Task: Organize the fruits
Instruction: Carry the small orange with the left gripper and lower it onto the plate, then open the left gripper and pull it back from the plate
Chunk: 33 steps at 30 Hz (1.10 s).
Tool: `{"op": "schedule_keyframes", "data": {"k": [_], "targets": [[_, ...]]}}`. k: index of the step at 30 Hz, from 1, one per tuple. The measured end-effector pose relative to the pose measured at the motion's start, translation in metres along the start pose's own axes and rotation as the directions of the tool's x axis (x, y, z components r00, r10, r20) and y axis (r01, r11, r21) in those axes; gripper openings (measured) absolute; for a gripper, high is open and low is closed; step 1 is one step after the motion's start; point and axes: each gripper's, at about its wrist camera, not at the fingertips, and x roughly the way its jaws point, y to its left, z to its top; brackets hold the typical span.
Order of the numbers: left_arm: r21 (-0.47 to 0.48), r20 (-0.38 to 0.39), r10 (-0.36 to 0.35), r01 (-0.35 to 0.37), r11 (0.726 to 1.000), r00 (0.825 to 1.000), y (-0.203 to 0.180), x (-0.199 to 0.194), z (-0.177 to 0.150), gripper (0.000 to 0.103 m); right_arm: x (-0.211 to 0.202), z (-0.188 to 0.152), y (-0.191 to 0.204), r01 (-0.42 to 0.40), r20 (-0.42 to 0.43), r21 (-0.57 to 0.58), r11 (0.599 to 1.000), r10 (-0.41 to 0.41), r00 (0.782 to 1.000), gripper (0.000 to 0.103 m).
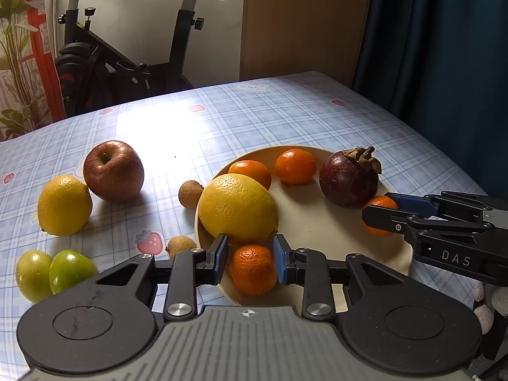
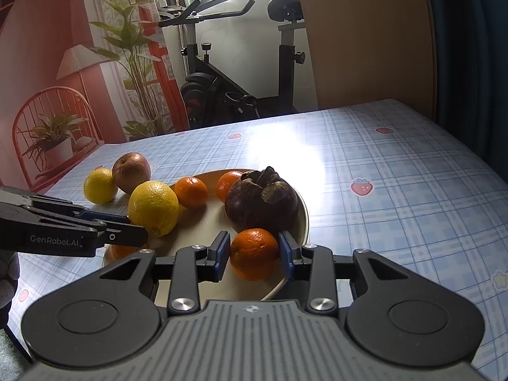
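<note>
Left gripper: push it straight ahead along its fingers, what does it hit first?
The left gripper already has a mandarin between its open fingers on the plate. Going on, it would likely push that into the big lemon just behind it; the gap between them is unclear.

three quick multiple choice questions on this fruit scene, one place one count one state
1. Where is the apple?
A. on the plate
B. on the table beside a lemon
C. in a gripper

2. How many mandarins are on the plate?
A. two
B. four
C. six

3. How is the left hand-held gripper?
A. fingers either side of a mandarin
B. clamped on the apple
C. closed on nothing

Answers:
1 B: the apple stands off the plate, next to a lemon.
2 B: four mandarins show on the plate.
3 A: the left hand-held gripper has its fingers flanking the near mandarin.
</note>
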Motion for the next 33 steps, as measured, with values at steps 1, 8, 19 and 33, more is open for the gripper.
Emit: {"op": "schedule_keyframes", "data": {"k": [1,8,19,33], "targets": [[-0.003,0.000,0.002,-0.002,1.000,1.000,0.001,0.001,0.000,0.033,0.000,-0.001,0.000,0.001,0.008,-0.009,1.000,-0.001,1.000,0.036],[0.002,0.019,0.029,-0.029,1.000,0.999,0.002,0.003,0.001,0.035,0.000,-0.008,0.009,0.054,0.055,-0.111,0.992,-0.048,0.997,0.037],[-0.027,0.029,0.024,-0.024,0.999,0.999,0.003,0.001,-0.001,0.038,0.000,-0.012,0.009,0.030,0.086,-0.127,0.991,-0.019,0.996,0.049],[-0.048,0.088,-0.038,0.042,0.998,0.995,0.024,-0.034,0.008,0.038,-0.006,-0.004,0.015,-0.012,0.096,-0.111,0.994,0.023,0.995,0.066]]}}
